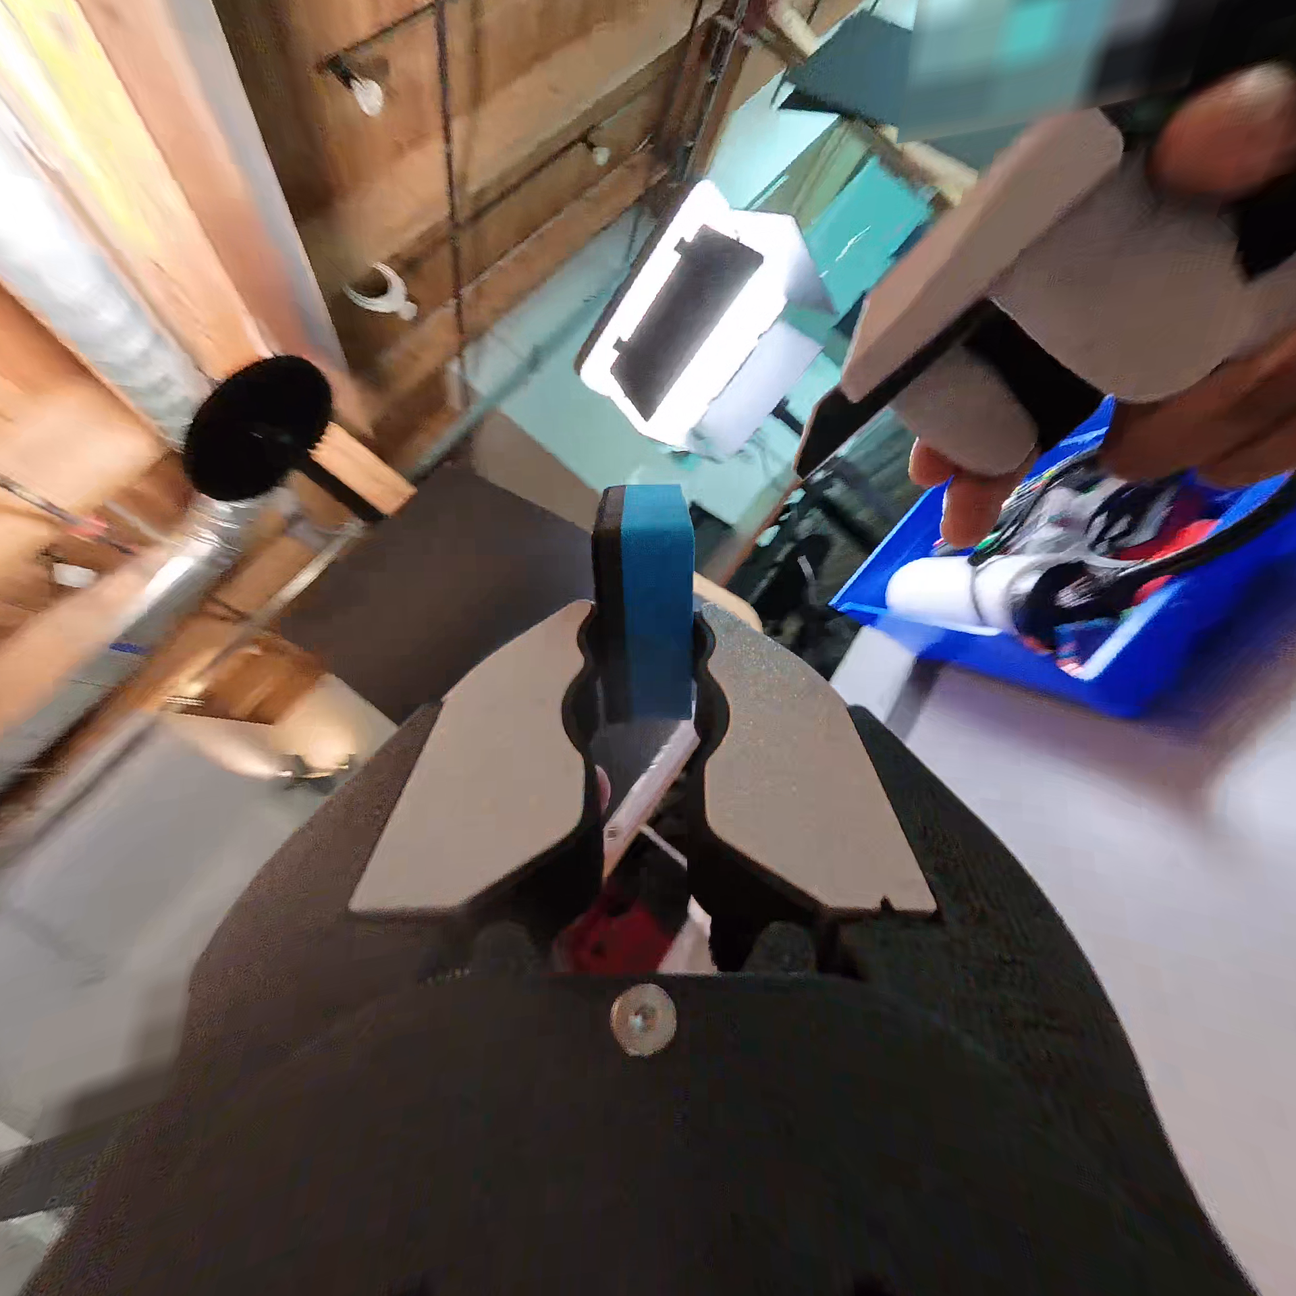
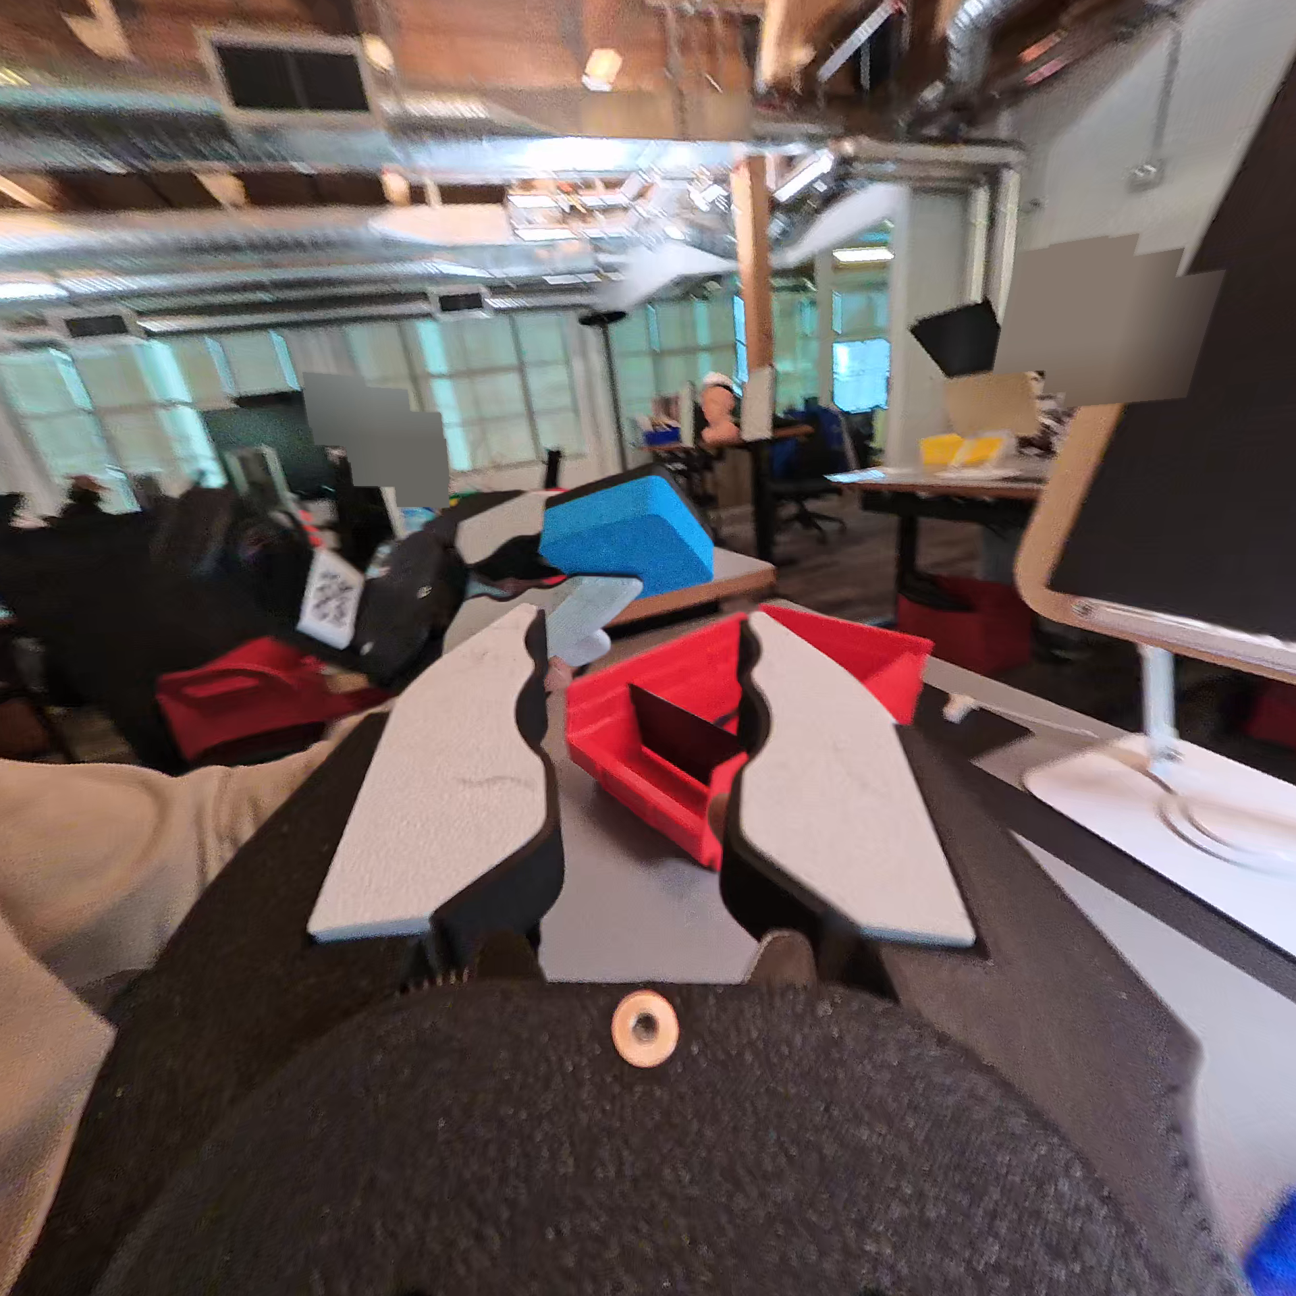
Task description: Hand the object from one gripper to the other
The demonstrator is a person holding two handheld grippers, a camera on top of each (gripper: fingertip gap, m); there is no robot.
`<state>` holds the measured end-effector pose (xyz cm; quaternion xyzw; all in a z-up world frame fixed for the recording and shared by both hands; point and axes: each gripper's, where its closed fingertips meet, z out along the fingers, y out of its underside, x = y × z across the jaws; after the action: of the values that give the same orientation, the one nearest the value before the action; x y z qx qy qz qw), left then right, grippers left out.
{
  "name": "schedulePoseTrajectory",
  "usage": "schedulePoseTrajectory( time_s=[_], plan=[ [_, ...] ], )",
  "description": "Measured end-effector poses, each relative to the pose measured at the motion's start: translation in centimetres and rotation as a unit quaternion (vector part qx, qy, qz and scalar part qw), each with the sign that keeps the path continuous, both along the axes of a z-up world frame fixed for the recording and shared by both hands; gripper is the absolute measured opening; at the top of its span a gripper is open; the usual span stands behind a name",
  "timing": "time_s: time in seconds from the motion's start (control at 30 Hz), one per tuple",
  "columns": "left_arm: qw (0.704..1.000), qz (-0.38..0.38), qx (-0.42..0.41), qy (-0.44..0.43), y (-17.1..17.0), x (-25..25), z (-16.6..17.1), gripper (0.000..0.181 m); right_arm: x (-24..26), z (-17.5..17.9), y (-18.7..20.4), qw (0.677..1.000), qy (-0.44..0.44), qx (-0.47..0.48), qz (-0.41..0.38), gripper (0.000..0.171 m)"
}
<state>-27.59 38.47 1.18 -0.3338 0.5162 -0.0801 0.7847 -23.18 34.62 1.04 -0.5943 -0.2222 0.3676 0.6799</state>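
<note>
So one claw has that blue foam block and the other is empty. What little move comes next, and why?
Probably the right gripper should ease forward and up-left toward the blue foam block. Its jaws are open and empty, with a gap to the block, while the left gripper is shut on the block's lower part, leaving the top free to grab.

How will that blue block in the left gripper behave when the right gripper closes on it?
The blue block looks like matte foam with rounded edges, so it is probably light and slightly squashy. Its grainy surface should resist slipping. The left gripper pinches only its lower end, so a sideways push from the open right gripper may pivot it.
</note>
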Motion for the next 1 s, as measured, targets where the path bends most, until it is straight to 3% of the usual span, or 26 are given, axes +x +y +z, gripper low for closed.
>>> schedulePoseTrajectory(
  time_s=[0.2, 0.27, 0.33, 0.4, 0.5, 0.53, 0.57, 0.63, 0.7, 0.73, 0.83, 0.9, 1.0],
  plan=[
    [0.99, 0.055, 0.126, 0.028, -0.8, 2.4, -2.8, 0.023, -1.0, -2.7, 1.7, 0.981, -0.148, 0.025, -0.121, 0.076],
    [0.985, 0.058, 0.158, 0.042, -1.5, 3.1, -3.6, 0.023, -1.3, -3.5, 2.0, 0.973, -0.187, 0.038, -0.132, 0.074],
    [0.983, 0.052, 0.169, 0.055, -1.8, 3.7, -4.3, 0.024, -1.4, -4.3, 2.1, 0.962, -0.229, 0.058, -0.136, 0.057],
    [0.99, 0.002, 0.126, 0.064, -2.0, 4.0, -4.9, 0.031, -1.0, -4.5, 2.1, 0.95, -0.267, 0.088, -0.138, 0.056],
    [0.985, -0.143, -0.079, 0.048, -2.4, 3.7, -5.0, 0.044, -0.5, -3.8, 0.9, 0.931, -0.31, 0.168, -0.098, 0.056],
    [0.96, -0.215, -0.176, 0.043, -3.1, 3.6, -5.0, 0.046, -0.5, -3.7, 0.1, 0.929, -0.315, 0.186, -0.066, 0.056],
    [0.915, -0.289, -0.277, 0.042, -4.0, 3.5, -4.9, 0.048, -0.5, -3.5, -0.9, 0.929, -0.308, 0.203, -0.03, 0.056],
    [0.792, -0.42, -0.44, 0.052, -6.1, 3.0, -4.7, 0.049, -0.6, -3.1, -2.9, 0.934, -0.288, 0.206, 0.041, 0.056],
    [0.681, -0.515, -0.518, 0.055, -7.8, 2.2, -4.1, 0.051, -0.9, -3.6, -4.9, 0.931, -0.287, 0.19, 0.117, 0.056],
    [0.65, -0.542, -0.529, 0.06, -8.6, 1.9, -4.0, 0.051, -1.0, -4.0, -5.8, 0.927, -0.293, 0.181, 0.149, 0.056],
    [0.611, -0.566, -0.541, 0.112, -10.7, 1.9, -5.0, 0.054, -1.1, -5.2, -7.5, 0.91, -0.327, 0.16, 0.2, 0.056],
    [0.604, -0.561, -0.551, 0.134, -11.6, 2.3, -5.6, 0.052, -1.4, -5.6, -8.2, 0.902, -0.339, 0.157, 0.216, 0.056],
    [0.603, -0.537, -0.567, 0.161, -12.1, 3.2, -6.7, 0.033, -1.9, -7.0, -8.4, 0.889, -0.371, 0.141, 0.229, 0.056]
  ],
)
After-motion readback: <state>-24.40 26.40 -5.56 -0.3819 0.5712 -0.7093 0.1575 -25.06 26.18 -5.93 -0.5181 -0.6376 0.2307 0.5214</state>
